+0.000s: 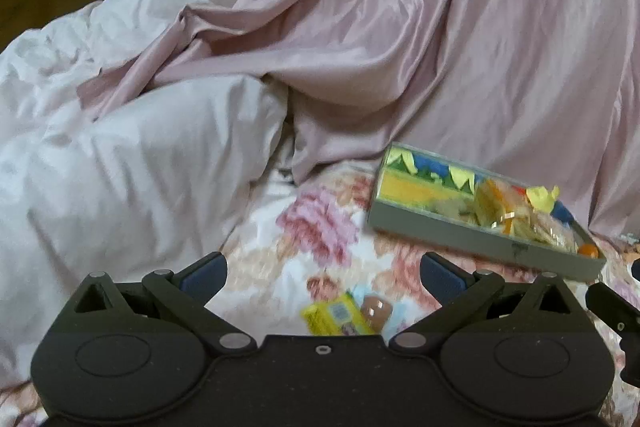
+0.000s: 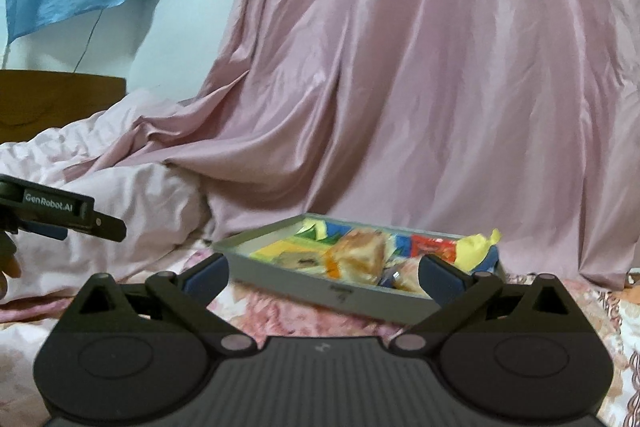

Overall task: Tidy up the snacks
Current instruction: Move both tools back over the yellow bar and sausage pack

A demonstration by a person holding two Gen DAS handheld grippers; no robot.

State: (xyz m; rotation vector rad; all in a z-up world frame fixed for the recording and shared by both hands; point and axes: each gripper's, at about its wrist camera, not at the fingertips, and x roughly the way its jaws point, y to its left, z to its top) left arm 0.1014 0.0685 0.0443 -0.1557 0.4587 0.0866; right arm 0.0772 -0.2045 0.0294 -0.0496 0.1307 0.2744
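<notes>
A grey tray sits on the flowered bed to the right, already crowded with snack packets. One yellow packet lies loose on the bed, near, between the spread, empty left tongs. Picking it up looks like the step in hand: lower, pinch, carry it right. The right tongs are spread too, empty, facing the tray.

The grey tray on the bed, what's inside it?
The grey tray holds wrapped snacks: a yellow packet, a red one and a clear bag of something golden-brown. Whatever lies under that pile is covered.
</notes>
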